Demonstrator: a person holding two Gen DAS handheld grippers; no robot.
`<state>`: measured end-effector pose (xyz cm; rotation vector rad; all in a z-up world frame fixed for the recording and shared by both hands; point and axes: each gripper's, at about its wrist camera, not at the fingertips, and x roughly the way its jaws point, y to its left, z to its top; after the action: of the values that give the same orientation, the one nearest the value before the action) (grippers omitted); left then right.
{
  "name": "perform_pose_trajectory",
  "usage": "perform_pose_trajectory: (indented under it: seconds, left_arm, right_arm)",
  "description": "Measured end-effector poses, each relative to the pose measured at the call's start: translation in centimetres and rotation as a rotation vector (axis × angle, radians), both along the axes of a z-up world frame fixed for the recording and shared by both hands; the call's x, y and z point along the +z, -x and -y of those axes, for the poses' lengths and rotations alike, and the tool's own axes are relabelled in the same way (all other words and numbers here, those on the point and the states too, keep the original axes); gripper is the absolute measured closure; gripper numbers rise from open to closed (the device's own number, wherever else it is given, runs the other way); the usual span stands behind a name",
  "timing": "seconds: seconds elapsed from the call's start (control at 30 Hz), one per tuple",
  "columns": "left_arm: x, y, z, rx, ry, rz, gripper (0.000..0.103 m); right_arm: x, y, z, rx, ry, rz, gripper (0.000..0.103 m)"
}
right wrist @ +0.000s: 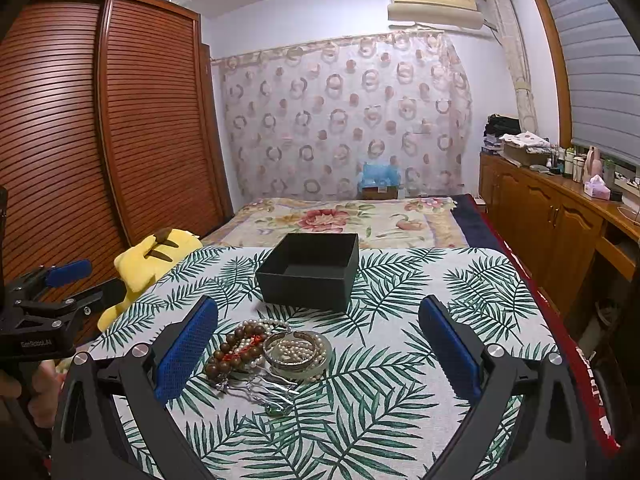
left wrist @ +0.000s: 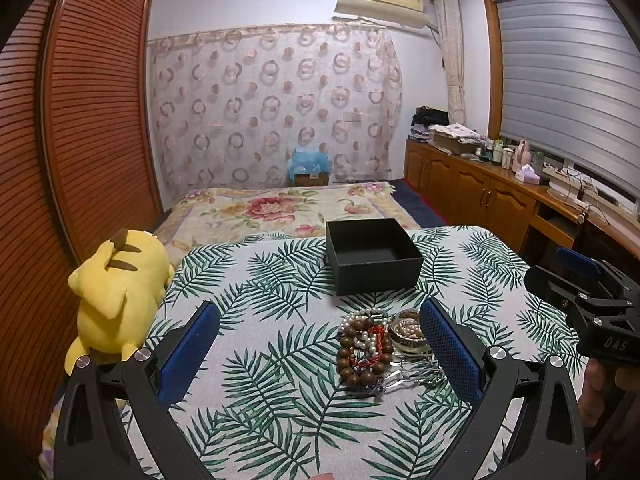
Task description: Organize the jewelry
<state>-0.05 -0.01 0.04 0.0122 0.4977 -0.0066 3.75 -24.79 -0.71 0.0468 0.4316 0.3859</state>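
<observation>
We find the jewelry heap [right wrist: 264,354] lying on the leaf-print tablecloth [right wrist: 400,392], just on the near side of the black box [right wrist: 310,270]; the box stands open-topped and appears empty. The heap is a tangle: a brown wooden bead bracelet [right wrist: 230,350], pearl strands [right wrist: 294,350] coiled inside bangles, and thin silver pieces [right wrist: 264,390] spilling toward us from the box.

The right gripper [right wrist: 318,344] is spread wide and holds nothing. The heap sits between its fingers, crowded toward the left fingertip, with the wooden beads just beside that blue pad [right wrist: 188,350]. The box lies straight ahead beyond the heap.

The left gripper [left wrist: 320,344] is likewise released and empty. In its view the heap [left wrist: 380,346] lies toward its right fingertip, the bangles partly hidden behind it.

We judge both grippers about equally near, each reaching the heap from its own side. The heap runs lengthwise from the box toward us, so the spread jaws straddle its short width. We judge no piece has yet gone into the box. Tangled strands may drag neighbours along when one piece is lifted.
</observation>
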Motion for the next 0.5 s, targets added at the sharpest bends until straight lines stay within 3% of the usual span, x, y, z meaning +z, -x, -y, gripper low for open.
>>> perform_pose_trajectory:
  seconds: [0.5]
  left_arm:
    - [1.0,-0.2,0.2,-0.002,0.003,0.006,0.006]
  right_arm:
    - [0.0,0.0,0.0,0.000,0.000,0.001,0.002]
